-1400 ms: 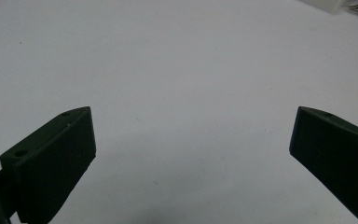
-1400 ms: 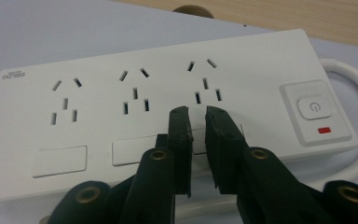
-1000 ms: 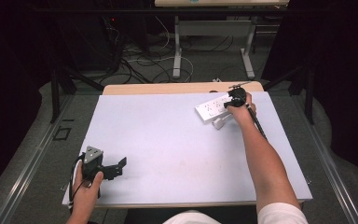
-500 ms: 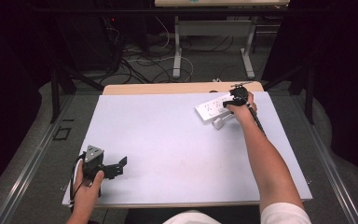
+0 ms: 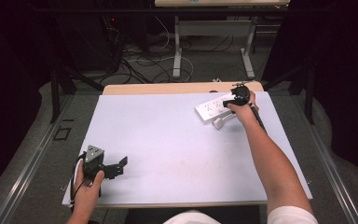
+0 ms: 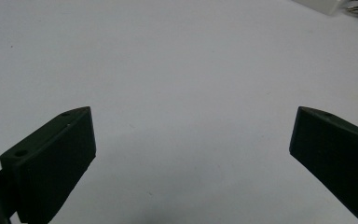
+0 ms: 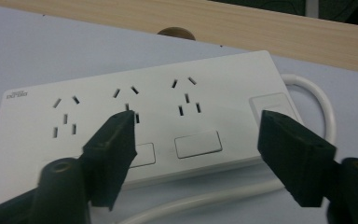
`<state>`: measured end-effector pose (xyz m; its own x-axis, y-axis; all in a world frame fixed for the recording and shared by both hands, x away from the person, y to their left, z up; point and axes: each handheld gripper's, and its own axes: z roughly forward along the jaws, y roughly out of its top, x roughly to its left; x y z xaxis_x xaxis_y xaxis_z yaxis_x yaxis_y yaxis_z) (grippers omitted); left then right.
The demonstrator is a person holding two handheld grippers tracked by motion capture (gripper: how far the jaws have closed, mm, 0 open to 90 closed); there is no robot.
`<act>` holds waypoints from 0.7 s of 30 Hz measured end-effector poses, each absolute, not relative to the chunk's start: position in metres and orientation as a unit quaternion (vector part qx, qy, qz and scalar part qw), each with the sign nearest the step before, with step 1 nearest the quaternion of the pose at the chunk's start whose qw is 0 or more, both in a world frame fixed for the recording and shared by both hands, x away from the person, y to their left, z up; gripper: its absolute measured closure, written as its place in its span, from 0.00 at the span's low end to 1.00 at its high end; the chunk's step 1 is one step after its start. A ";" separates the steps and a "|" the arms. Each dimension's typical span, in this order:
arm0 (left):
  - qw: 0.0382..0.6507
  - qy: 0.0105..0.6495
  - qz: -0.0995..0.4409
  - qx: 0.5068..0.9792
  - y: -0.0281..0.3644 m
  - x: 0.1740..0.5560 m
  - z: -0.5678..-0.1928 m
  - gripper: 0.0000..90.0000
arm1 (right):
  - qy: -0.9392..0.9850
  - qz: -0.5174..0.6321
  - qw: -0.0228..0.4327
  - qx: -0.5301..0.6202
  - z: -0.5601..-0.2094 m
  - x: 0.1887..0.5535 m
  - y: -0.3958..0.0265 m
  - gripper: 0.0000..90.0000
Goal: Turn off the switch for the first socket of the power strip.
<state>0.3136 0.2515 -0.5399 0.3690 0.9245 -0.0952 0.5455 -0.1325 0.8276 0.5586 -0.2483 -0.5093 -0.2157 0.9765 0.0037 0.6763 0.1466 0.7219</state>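
High view: white power strip (image 5: pixel 213 108) lies near the table's (image 5: pixel 168 140) far right corner; right gripper (image 5: pixel 230 99) over it, arm outstretched. Left gripper (image 6: pixel 191 154): jaws wide, empty. Right gripper view: jaws have just been opening, spread above the sockets, gripping nothing.

Right gripper (image 7: pixel 196 149): jaws have just been opening and now stand wide apart over the white power strip (image 5: pixel 213 108). Nothing is clamped between them; in the right gripper view the strip's near edge and its row of switches sit in the gap, pads clear of it. The right hand (image 5: pixel 242 106) itself barely shifts at the strip's far end. The strip lies where it did a second ago.
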 end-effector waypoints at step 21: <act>0.415 0.507 0.226 0.721 0.248 0.316 -0.540 0.00 | 0.739 0.320 0.214 0.552 -0.482 0.532 -0.239 0.00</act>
